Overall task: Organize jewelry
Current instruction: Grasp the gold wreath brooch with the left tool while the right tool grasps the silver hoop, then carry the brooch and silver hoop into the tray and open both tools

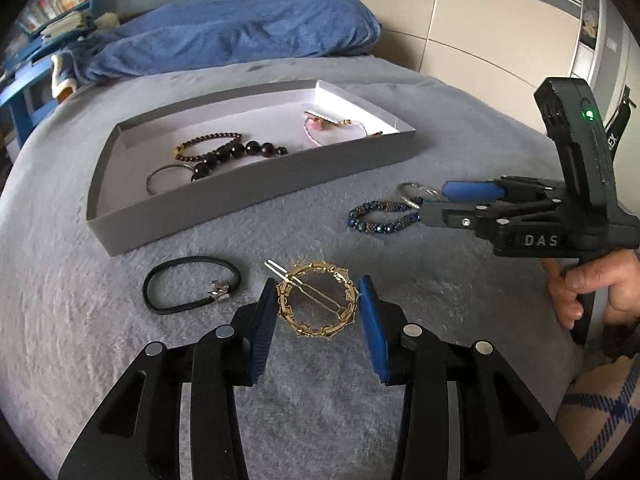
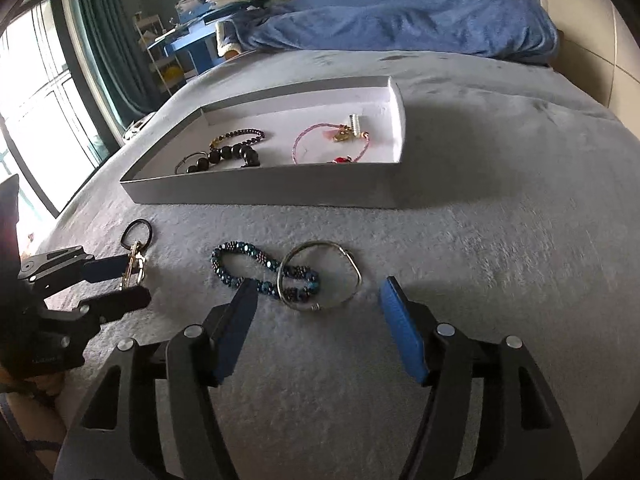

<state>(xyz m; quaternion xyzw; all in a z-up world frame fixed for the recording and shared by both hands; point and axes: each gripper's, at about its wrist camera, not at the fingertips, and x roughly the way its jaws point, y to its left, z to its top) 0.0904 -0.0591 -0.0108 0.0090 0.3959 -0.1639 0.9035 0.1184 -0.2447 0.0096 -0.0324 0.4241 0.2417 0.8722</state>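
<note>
Near the grey box [image 1: 224, 216], our left gripper [image 1: 318, 300] stood spread around the gold hair clip [image 1: 316, 300]; our right gripper [image 2: 320, 300] gaped around the blue beaded bracelet [image 2: 256, 264] and steel ring [image 2: 320, 276].

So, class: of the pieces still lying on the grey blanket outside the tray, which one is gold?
The gold ring-shaped hair clip, lying between the left hand-held gripper's blue pads. The hair tie is black, the beaded bracelet blue.

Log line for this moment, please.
left gripper: open around gold hair clip | right gripper: open over blue bead bracelet | tray: partly filled
</note>
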